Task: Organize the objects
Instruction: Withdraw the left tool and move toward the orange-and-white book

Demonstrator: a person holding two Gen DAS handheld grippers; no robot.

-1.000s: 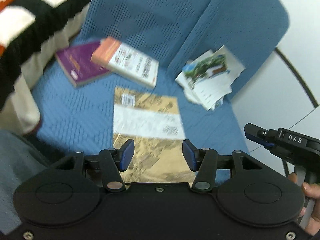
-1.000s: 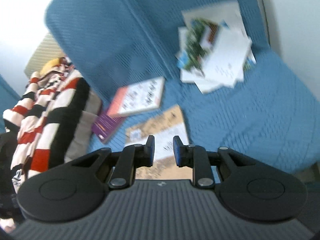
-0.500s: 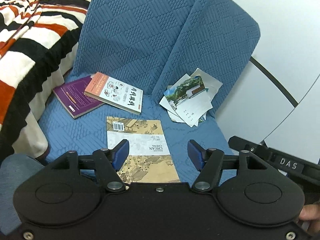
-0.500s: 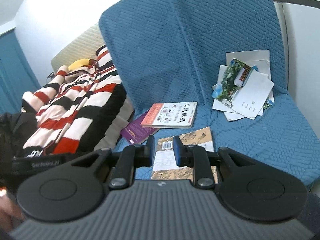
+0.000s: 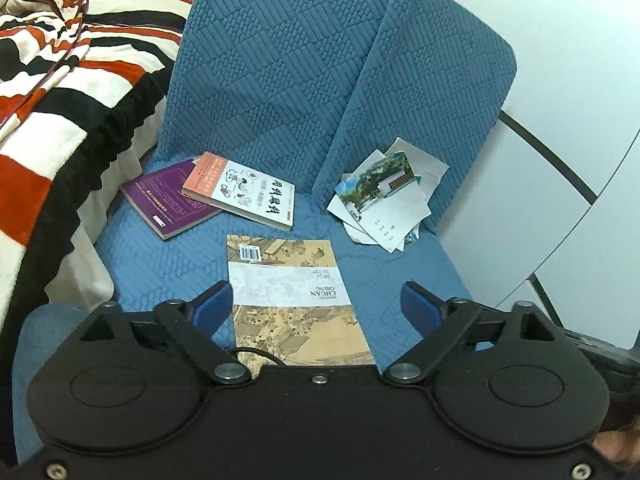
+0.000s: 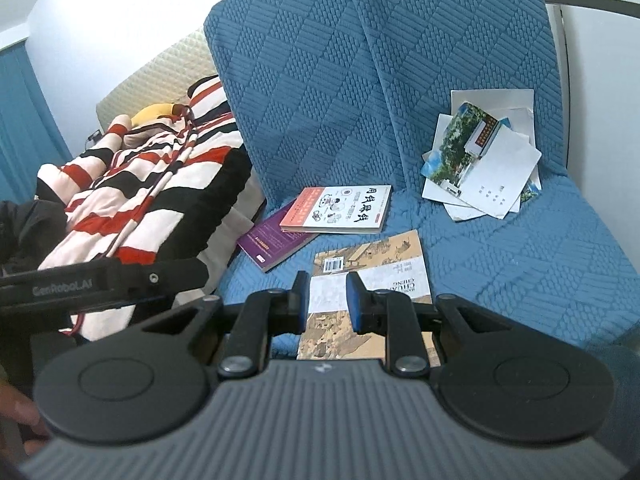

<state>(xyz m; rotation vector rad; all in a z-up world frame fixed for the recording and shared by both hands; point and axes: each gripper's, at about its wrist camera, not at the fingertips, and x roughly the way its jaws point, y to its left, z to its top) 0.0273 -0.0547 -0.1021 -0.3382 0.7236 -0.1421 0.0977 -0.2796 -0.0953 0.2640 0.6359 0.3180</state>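
books [image 5: 296, 296] and loose cards [image 5: 384, 200] lie untouched on the blue seat [image 5: 160, 264]; left gripper [image 5: 316, 308] has just spread wide, empty, ready; right gripper [image 6: 327, 300] stays narrow, gripping nothing.

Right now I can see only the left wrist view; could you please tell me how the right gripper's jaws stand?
Observer: The right gripper has its jaws close together with a narrow gap, and nothing is between them.
Operator: Thank you. What lies ahead of it?
Observer: The tan book, flat on the seat; the fingertips show against its white band.
Operator: Is there anything beyond the striped blanket?
Observer: A blue curtain hangs past the striped blanket, at the far left.
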